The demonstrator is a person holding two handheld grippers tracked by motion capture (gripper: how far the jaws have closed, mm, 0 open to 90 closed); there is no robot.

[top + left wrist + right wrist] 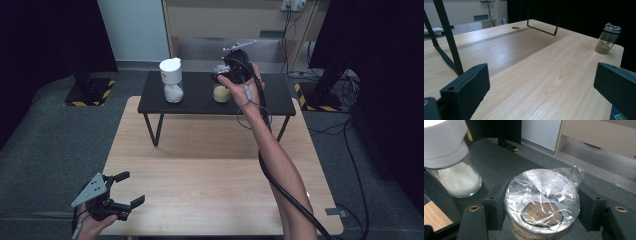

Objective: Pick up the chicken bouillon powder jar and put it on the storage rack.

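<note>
Spice jar [541,202], capped with a metal lid under crinkled plastic wrap, sits clamped between the jaws of the right gripper [231,75] on the small black shelf [200,102] at the far side of the wooden table [210,175]. Seen from the high view, the person's right arm stretches across the table to reach it, hand wrapped over the gripper body, cable trailing back along the forearm. Both black jaws press against the jar's lid rim, one on either side, so the grip looks made; the jar appears to rest on the shelf, though its base is hidden.

Just to one side of the right gripper, apart from the held jar, stands a white-capped glass jar [451,162] of pale crystals. Well behind, at the near corner of the table, the left gripper [125,192] lies low with its jaws spread wide and nothing between them; far ahead of it, on the table's edge, a third small jar [607,37] of brown powder waits.

Judging by the scene, the grasp is complete and the lift comes next. That calls for a straight rise, keeping the jar upright and clear of its white-capped neighbour, with a firm hold, since the slick wrap could let the lid slip.
</note>
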